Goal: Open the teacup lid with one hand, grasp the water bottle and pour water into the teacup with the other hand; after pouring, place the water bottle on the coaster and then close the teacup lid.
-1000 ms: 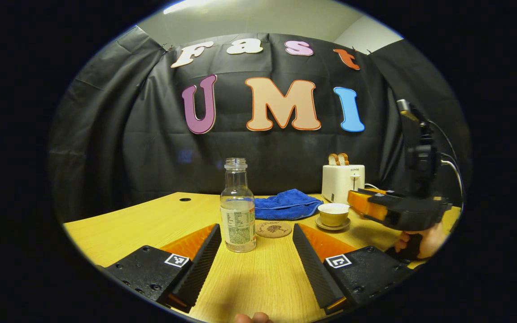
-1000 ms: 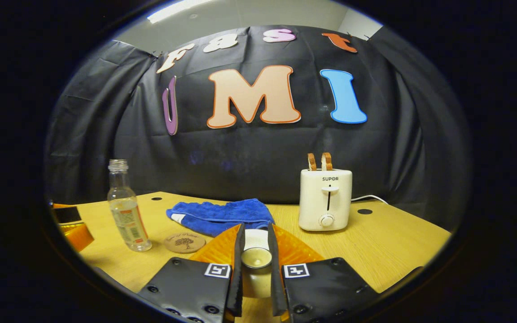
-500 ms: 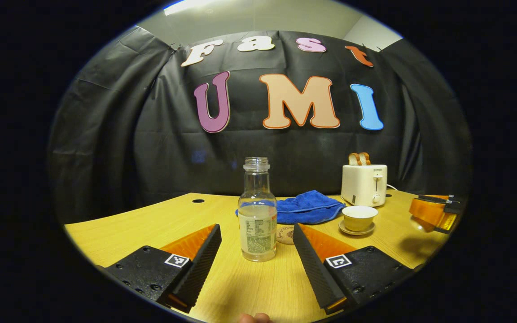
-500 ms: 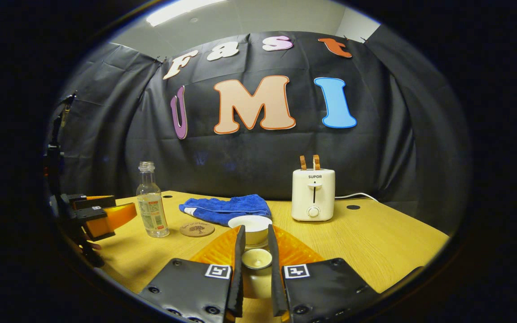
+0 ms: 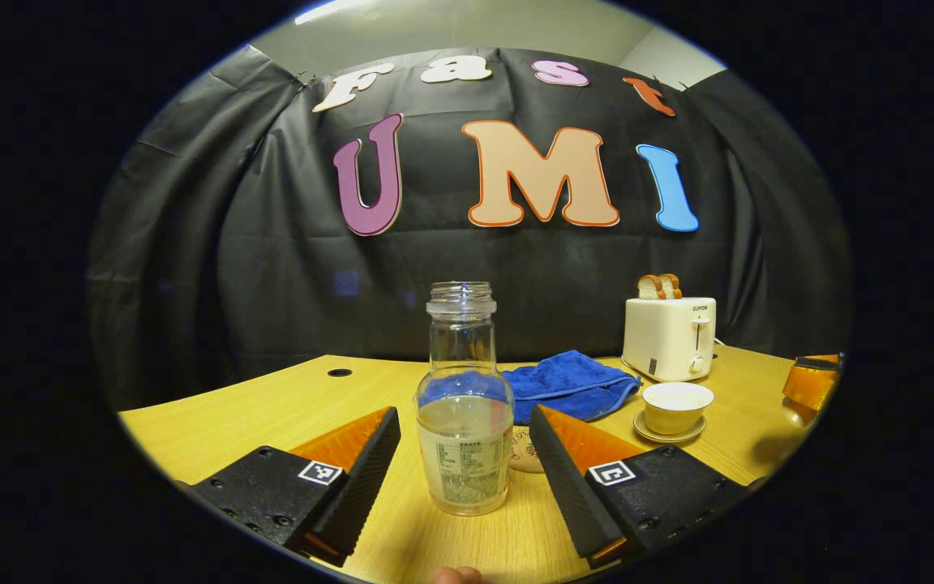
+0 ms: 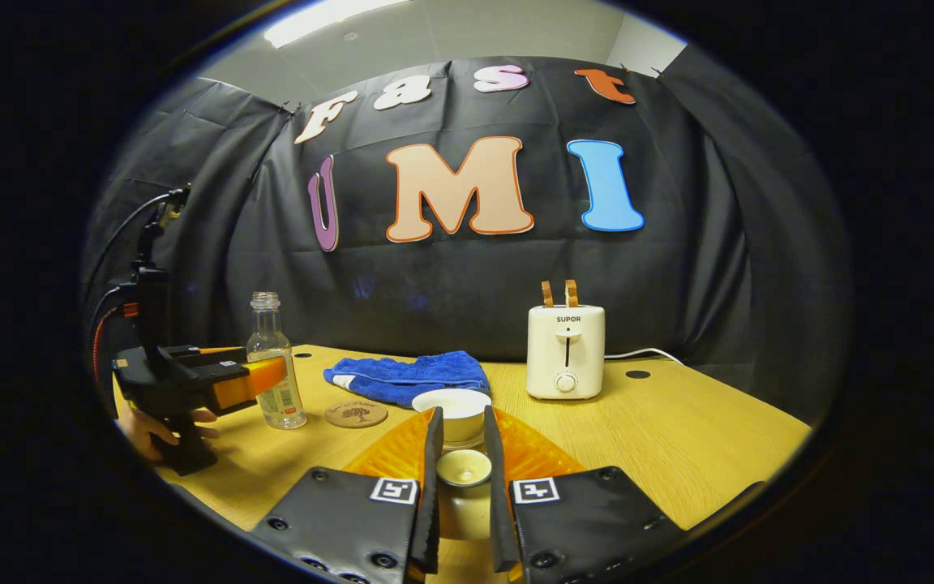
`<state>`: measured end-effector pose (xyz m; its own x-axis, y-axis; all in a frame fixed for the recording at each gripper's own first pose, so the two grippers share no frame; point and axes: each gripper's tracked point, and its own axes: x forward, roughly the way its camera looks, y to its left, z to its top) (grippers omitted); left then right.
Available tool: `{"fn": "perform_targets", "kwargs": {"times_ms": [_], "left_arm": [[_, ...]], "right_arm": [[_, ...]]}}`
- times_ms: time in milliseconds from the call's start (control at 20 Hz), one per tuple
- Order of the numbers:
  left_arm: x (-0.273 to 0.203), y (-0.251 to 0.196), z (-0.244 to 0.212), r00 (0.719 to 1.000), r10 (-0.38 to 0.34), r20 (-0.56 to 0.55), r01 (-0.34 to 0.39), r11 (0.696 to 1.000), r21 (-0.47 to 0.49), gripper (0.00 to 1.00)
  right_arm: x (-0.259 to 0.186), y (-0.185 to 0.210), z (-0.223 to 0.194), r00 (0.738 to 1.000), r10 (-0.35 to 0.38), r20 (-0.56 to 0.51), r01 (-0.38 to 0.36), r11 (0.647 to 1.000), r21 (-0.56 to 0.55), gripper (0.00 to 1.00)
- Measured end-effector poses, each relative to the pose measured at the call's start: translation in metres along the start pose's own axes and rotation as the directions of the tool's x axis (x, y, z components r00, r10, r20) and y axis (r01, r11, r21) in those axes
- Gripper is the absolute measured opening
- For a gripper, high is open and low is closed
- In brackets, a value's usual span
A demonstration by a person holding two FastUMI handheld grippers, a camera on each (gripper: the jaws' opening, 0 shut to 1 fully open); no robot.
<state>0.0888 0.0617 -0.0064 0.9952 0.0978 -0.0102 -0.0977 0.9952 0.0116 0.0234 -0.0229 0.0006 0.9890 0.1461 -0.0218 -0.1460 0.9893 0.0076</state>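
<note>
bottle between spread fingers, lid held clear of the cup

in the left gripper view the left gripper (image 5: 464, 454) is spread wide, its two fingers on either side of the bottle (image 5: 464, 405) and not touching it. the bottle stands upright and uncapped on the table (image 5: 272, 405), partly filled. the coaster (image 5: 525, 451) lies just behind it, partly hidden. further right the open cup (image 5: 676, 405) sits on its saucer (image 5: 668, 431), with a blue cloth (image 5: 568, 383) and a toaster (image 5: 670, 337) behind.

in the right gripper view the right gripper (image 6: 460, 454) pinches the lid (image 6: 464, 467) between both fingers, near and in front of the cup (image 6: 455, 410). at the left a hand (image 6: 151, 430) holds the left gripper (image 6: 252, 373) beside the bottle (image 6: 272, 365); the coaster (image 6: 355, 414) lies between bottle and cup.
</note>
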Motion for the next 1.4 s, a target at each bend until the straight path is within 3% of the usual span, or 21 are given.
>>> {"fn": "perform_targets", "kwargs": {"times_ms": [450,500,600,900,1050,1100,1200,1300,1400], "left_arm": [[0.049,-0.007,-0.001,0.998,-0.068,0.002,0.068,0.998,-0.001,0.94],[0.053,-0.005,-0.003,0.998,-0.056,-0.009,0.056,0.998,-0.001,0.92],[0.052,-0.001,-0.002,0.999,-0.036,0.002,0.036,0.999,-0.007,0.74],[0.051,-0.004,-0.002,0.999,-0.042,-0.008,0.042,0.999,-0.004,0.71],[0.052,-0.013,-0.002,0.999,-0.05,-0.019,0.052,0.992,0.111,0.71],[0.052,-0.018,0.0,0.998,-0.059,-0.025,0.062,0.98,0.191,0.71],[0.055,-0.033,-0.009,0.992,-0.102,-0.069,0.121,0.915,0.384,0.7],[0.062,-0.049,-0.015,0.984,-0.135,-0.118,0.178,0.81,0.559,0.71],[0.065,-0.064,-0.02,0.975,-0.151,-0.161,0.221,0.68,0.699,0.71]], "right_arm": [[-0.001,0.0,-0.001,1.0,-0.003,-0.001,0.003,1.0,0.0,0.3],[0.0,0.0,0.0,1.0,-0.003,-0.001,0.003,1.0,0.0,0.27],[-0.001,0.0,-0.001,1.0,-0.003,-0.001,0.003,1.0,0.0,0.29],[-0.001,0.0,-0.001,1.0,-0.002,-0.002,0.002,1.0,0.0,0.28],[-0.004,-0.009,-0.001,1.0,-0.015,-0.002,0.015,1.0,0.0,0.28],[-0.006,-0.015,0.0,1.0,-0.029,-0.001,0.029,1.0,-0.001,0.29],[-0.011,-0.03,-0.001,0.997,-0.073,-0.002,0.073,0.997,-0.002,0.28],[-0.016,-0.044,0.001,0.994,-0.11,0.002,0.11,0.994,0.0,0.28],[-0.018,-0.05,0.0,0.992,-0.126,0.0,0.126,0.992,0.001,0.28]]}}
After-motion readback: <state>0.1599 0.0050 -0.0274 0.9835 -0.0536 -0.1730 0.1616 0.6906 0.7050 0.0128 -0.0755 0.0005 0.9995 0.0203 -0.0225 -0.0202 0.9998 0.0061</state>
